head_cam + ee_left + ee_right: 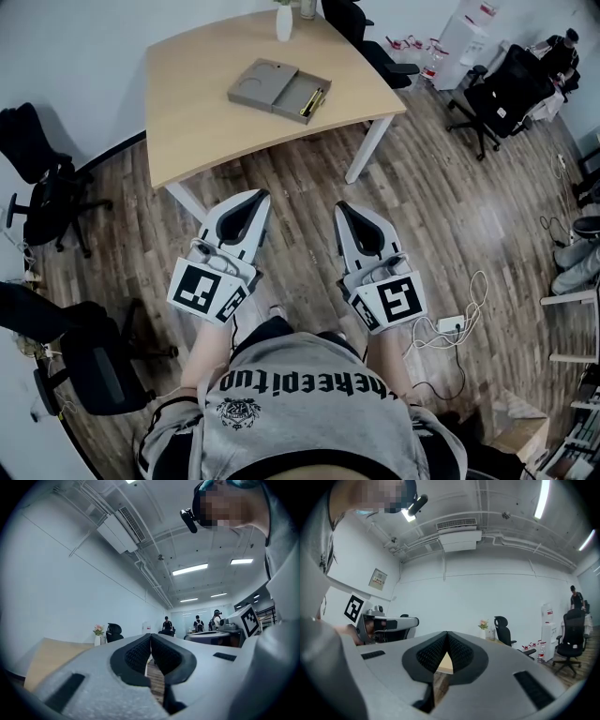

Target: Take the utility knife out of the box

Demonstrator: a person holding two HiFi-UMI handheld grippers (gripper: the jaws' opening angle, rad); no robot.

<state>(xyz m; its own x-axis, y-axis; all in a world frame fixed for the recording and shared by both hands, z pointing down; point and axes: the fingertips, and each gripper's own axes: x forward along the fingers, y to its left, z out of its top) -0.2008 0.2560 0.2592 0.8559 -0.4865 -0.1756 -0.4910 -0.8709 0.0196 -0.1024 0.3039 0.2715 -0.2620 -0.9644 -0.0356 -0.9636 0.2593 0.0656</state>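
An open grey box (278,86) lies on the wooden table (197,112) at the far side of the head view, its lid folded out to the left. A yellow-and-black utility knife (312,101) rests in its right half. Both grippers hang over the floor well short of the table. My left gripper (259,196) is shut with nothing between its pads, its tips meeting (150,635). My right gripper (343,206) is also shut and empty, tips touching (447,633). Each gripper view looks level across the room, and the box is hidden in both.
A white vase with flowers (284,19) stands at the table's back edge. Black office chairs (47,192) stand at the left, another one (502,94) at the right. A power strip with cables (454,325) lies on the wood floor. Several people (197,622) stand far off.
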